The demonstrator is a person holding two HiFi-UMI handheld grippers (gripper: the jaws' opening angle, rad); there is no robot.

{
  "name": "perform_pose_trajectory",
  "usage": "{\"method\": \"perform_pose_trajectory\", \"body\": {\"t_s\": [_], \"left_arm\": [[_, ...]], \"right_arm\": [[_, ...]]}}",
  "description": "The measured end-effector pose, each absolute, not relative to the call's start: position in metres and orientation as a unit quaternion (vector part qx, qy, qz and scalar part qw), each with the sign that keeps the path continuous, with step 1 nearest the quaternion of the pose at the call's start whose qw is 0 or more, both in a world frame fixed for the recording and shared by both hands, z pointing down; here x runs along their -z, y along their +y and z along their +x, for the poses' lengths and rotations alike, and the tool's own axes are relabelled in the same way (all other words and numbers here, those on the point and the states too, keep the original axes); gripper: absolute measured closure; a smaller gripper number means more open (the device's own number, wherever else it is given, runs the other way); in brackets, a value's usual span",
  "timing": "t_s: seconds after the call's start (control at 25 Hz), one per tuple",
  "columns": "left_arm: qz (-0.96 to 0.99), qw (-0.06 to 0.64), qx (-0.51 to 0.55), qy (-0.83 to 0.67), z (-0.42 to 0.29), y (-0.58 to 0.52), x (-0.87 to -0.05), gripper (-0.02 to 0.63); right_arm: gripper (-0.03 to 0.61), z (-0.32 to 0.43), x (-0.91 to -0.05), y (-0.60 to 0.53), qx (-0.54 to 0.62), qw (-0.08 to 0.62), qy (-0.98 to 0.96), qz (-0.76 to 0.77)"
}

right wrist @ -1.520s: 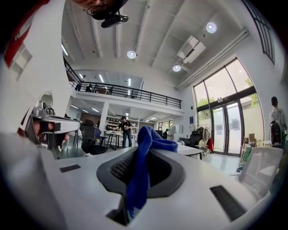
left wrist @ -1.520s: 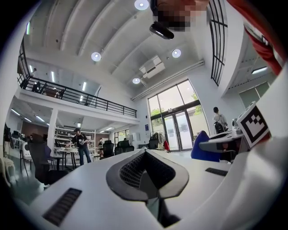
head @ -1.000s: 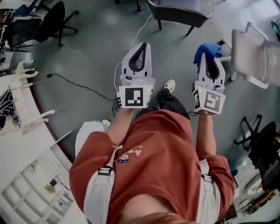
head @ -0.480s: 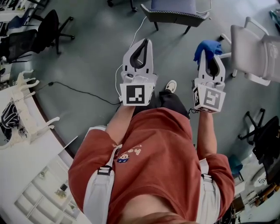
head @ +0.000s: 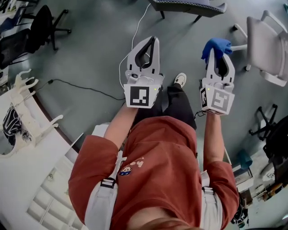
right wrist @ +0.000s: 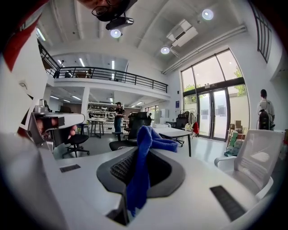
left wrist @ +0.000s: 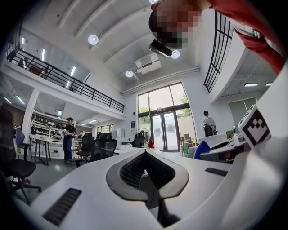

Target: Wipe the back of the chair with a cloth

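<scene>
Jaws: left gripper (head: 152,42) closed tip to tip, nothing between; right gripper (head: 219,58) pinched on the blue cloth (head: 215,46), which is bunched above the tips. Over the last second both grippers kept their pose while the floor slid by: dark chair (head: 189,5) is almost gone at the top edge, and white chair (head: 260,45) has drifted right. Cloth well apart from either chair. Likely still approaching; wiping not begun.
</scene>
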State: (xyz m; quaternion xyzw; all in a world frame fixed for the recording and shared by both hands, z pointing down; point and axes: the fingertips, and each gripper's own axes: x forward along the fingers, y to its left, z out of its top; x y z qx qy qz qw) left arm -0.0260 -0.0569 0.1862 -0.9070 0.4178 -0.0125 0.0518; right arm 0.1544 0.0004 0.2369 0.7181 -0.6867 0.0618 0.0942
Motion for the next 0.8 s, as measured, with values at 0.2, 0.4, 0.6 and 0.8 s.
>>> {"method": "perform_pose_trajectory", "body": {"t_s": [0.2, 0.4, 0.6, 0.8], "left_arm": [[-0.905, 0.044, 0.029, 0.423, -0.023, -0.074, -0.258, 0.6], [-0.904, 0.024, 0.036, 0.426, -0.026, -0.081, -0.335, 0.6], [-0.896, 0.031, 0.022, 0.443, -0.039, -0.088, -0.41, 0.6], [-0.894, 0.01, 0.032, 0.447, -0.05, -0.081, -0.475, 0.6]], "right_arm": [[0.522, 0.154, -0.309, -0.016, -0.075, 0.111, -0.689, 0.712], [0.522, 0.145, -0.386, -0.026, -0.093, 0.121, -0.692, 0.706], [0.522, 0.134, -0.467, -0.031, -0.108, 0.134, -0.698, 0.696], [0.522, 0.126, -0.527, -0.022, -0.125, 0.139, -0.696, 0.693]]}}
